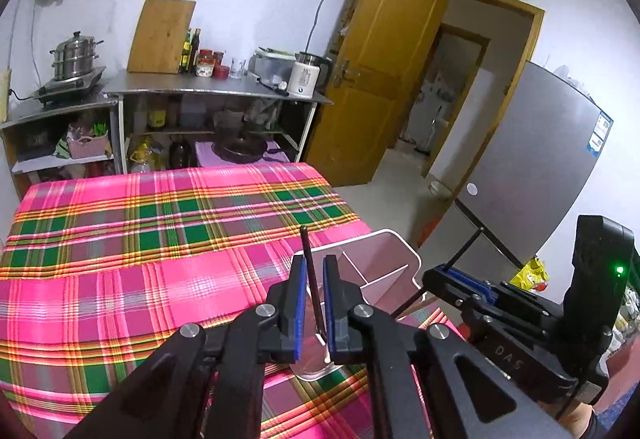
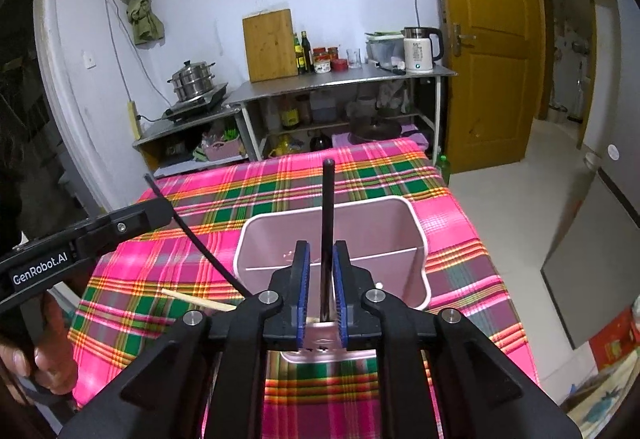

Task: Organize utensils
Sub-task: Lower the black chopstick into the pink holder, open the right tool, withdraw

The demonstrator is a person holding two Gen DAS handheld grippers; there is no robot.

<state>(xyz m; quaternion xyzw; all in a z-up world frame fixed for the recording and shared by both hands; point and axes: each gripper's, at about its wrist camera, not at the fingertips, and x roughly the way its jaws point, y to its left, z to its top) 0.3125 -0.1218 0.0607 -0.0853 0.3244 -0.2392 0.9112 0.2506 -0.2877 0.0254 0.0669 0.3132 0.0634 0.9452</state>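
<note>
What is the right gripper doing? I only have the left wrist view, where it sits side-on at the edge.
Observer: The right gripper is shut on a black chopstick, which stands upright in line with the pink utensil holder.
Operator: How does the left gripper look from there?
Observer: A bare hand grips the handle of the left gripper, whose second black chopstick slants down toward the holder's left side.

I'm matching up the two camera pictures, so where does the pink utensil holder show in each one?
Left wrist: pink utensil holder lies right of centre, low, just beyond the left gripper.
Right wrist: pink utensil holder sits centre, behind the right gripper.
Shared landmark: white kettle on the counter.
</note>
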